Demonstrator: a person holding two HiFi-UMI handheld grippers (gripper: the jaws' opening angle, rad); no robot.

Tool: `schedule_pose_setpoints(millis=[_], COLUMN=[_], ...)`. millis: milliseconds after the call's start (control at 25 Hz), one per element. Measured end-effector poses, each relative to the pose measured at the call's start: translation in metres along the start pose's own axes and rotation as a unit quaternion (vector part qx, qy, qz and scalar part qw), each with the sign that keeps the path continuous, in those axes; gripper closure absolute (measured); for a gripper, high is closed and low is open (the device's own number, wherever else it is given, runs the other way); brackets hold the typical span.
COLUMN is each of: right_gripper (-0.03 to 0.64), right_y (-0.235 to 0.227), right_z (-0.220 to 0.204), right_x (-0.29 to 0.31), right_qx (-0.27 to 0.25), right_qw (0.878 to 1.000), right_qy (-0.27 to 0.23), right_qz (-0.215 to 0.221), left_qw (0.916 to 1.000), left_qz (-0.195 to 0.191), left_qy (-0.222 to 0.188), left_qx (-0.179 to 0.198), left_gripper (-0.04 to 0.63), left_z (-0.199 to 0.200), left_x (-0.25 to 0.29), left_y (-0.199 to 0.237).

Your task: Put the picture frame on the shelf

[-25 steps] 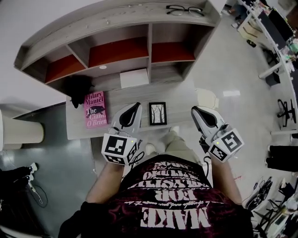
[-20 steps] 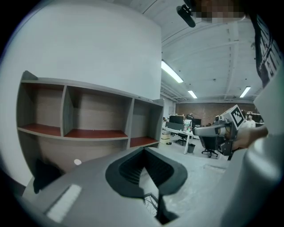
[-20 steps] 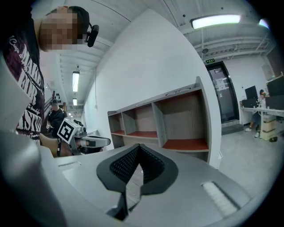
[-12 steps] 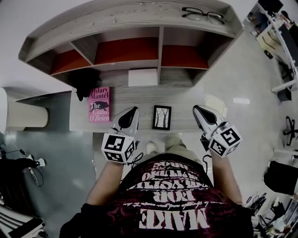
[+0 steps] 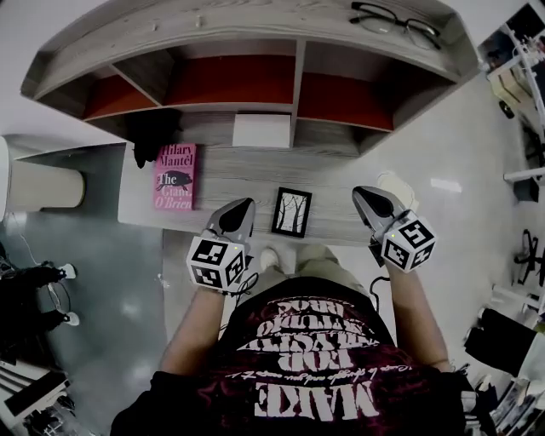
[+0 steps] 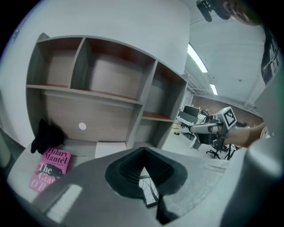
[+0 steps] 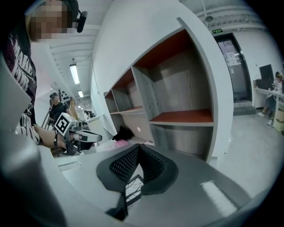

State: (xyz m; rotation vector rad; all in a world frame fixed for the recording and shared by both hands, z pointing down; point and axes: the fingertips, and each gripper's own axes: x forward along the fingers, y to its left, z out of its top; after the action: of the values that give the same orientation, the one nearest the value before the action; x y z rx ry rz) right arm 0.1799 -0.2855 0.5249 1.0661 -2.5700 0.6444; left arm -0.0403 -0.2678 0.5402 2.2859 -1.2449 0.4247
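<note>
A small black picture frame (image 5: 292, 212) with a tree drawing lies flat on the grey desk (image 5: 341, 183), below the shelf unit (image 5: 298, 85). My left gripper (image 5: 242, 205) hovers just left of the frame, jaws shut and empty. To the frame's right, a bit farther off, my right gripper (image 5: 364, 194) is also shut on nothing. In the left gripper view the frame (image 6: 148, 191) shows through the gap behind the shut tips (image 6: 143, 150). The right gripper view shows the frame (image 7: 133, 188) the same way, below its tips (image 7: 139, 146).
A pink book (image 5: 174, 176) lies on the desk's left part, a black bundle (image 5: 153, 132) behind it. A white box (image 5: 261, 130) sits in the lower middle shelf opening. Glasses (image 5: 396, 21) rest on the shelf's top. The upper compartments have red-brown floors (image 5: 230, 81).
The head view has shifted, so the shelf sits differently in the picture. Both grippers stay shut on either side of the frame, which has not moved on the desk.
</note>
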Motion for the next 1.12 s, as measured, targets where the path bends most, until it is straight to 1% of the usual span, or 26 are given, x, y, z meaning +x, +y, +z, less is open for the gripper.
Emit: schedule_pose_setpoints(millis=[160,280,360,480,640,800,920,1120], right_gripper=[0.591,0.591,0.591,0.591,0.591,0.591,0.591,0.59], right_y=[-0.025,-0.036,-0.041,-0.047,-0.041,-0.032,-0.028,-0.021], right_z=[-0.029,-0.051,-0.062,-0.081,-0.115,-0.142,-0.16,-0.195], right_x=[0.015,0.018,0.018,0.022,0.03,0.043,0.053,0.061], right_qx=[0.042,0.049,0.054,0.064,0.076,0.088,0.09,0.131], right_qw=[0.999,0.998,0.997,0.996,0.992,0.989,0.987,0.979], right_qy=[0.02,0.043,0.052,0.066,0.096,0.117,0.131,0.156], right_qz=[0.002,0.001,-0.002,-0.007,-0.011,-0.01,-0.017,-0.022], left_qw=[0.9993,0.9985,0.9983,0.9976,0.9947,0.99,0.9871,0.9827], left_qz=[0.011,0.02,0.016,0.007,-0.004,-0.018,-0.026,-0.029], left_qy=[0.028,0.038,0.042,0.058,0.094,0.131,0.148,0.174], left_qx=[-0.021,-0.034,-0.038,-0.038,-0.042,-0.049,-0.057,-0.058], left_gripper=[0.594,0.594,0.594,0.594,0.594,0.594,0.594,0.594], left_z=[-0.027,-0.046,-0.055,-0.075,-0.105,-0.132,-0.147,-0.17], left_x=[0.013,0.019,0.025,0.036,0.048,0.062,0.072,0.079], left_y=[0.011,0.017,0.018,0.02,0.02,0.018,0.017,0.018])
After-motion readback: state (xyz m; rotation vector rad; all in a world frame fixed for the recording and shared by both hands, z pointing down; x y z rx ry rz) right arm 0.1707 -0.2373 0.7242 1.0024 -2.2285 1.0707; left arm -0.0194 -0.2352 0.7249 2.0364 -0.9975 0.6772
